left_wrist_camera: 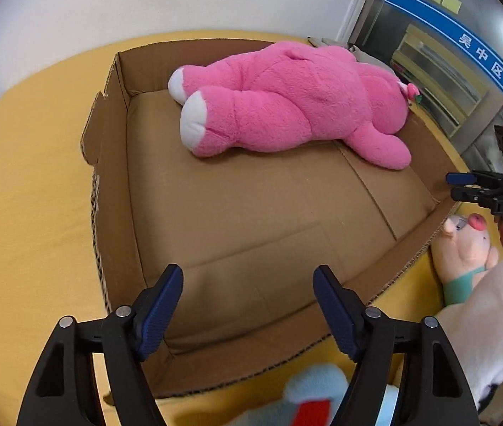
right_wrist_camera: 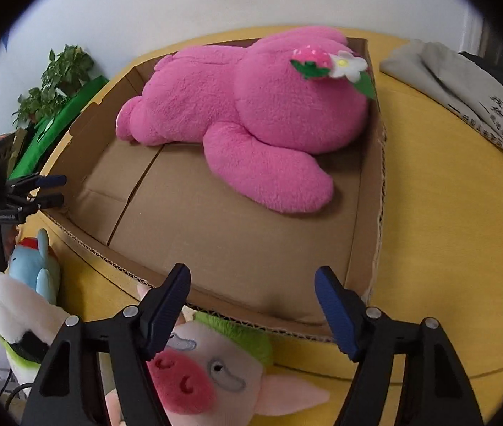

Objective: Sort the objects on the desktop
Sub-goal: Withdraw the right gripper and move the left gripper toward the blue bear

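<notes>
A big pink plush lies face down at the far end of a shallow cardboard box. My left gripper is open and holds nothing, over the box's near edge. My right gripper is also open and holds nothing, above the box's near wall. A pig plush lies on the yellow table just under it, outside the box. A blue plush and a white plush lie beside the box.
The box sits on a yellow table. A grey cloth bag lies at the table's far right. A potted plant and a green item stand by the wall. A glass door is behind.
</notes>
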`<state>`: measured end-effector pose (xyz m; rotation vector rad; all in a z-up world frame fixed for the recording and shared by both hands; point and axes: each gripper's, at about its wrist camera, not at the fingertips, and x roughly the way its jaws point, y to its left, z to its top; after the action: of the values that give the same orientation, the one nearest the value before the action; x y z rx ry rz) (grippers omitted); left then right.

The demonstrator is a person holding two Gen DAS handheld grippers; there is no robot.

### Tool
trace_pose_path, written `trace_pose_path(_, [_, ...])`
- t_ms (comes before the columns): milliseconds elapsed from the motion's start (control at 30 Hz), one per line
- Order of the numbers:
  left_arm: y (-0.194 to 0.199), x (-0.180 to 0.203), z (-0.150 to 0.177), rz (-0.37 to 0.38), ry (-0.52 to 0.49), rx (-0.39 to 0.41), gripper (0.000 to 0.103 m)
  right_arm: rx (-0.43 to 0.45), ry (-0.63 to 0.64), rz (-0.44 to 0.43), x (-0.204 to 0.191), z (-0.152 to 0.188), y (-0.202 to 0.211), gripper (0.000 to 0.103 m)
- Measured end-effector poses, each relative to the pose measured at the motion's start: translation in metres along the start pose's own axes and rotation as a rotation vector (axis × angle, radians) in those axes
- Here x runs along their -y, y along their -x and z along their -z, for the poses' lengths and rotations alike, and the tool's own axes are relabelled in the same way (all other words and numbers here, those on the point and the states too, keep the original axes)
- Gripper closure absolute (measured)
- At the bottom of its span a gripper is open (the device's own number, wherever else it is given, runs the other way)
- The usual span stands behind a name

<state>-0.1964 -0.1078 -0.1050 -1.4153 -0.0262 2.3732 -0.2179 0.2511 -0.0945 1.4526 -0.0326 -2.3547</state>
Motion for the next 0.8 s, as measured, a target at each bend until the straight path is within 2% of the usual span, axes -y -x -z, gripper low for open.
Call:
trace_pose_path(167, [0.011, 0.002, 0.014, 0.019, 0.029, 0.007, 0.024, 0.001, -0.014, 0.021, -0.008, 0.021, 0.006, 0.031])
trace_pose_path(367, [0.025, 0.007, 0.037, 0.007, 0.033, 0.013, 0.024, 0.005, -0.014, 0.040, -0.021, 0.045, 0.016, 0.031])
trace_pose_path(433, [0.033, 0.008, 0.041, -0.011, 0.035, 0.027, 0.023, 0.057, -0.013, 0.100, -0.028, 0.048, 0.031, 0.030])
trace_pose_path(567, [0.084, 0.003, 0.056, 0.021, 0.062, 0.154, 0.020, 0.223, 0.025, 0.106, -0.059, 0.057, 0.090, 0.024])
trace_pose_path(667, [0.125, 0.005, 0.079, 0.037, 0.083, 0.254, 0.009, 0.319, 0.067, 0.025, -0.097, 0.073, 0.132, 0.022])
trace_pose_path(700, [0.133, 0.005, 0.089, 0.041, 0.093, 0.275, 0.000, 0.342, 0.086, -0.021, -0.112, 0.081, 0.144, 0.022])
trace_pose_path(800, [0.150, 0.001, 0.127, 0.071, 0.158, 0.305, 0.000, 0.380, 0.152, -0.110, -0.158, 0.108, 0.157, 0.022])
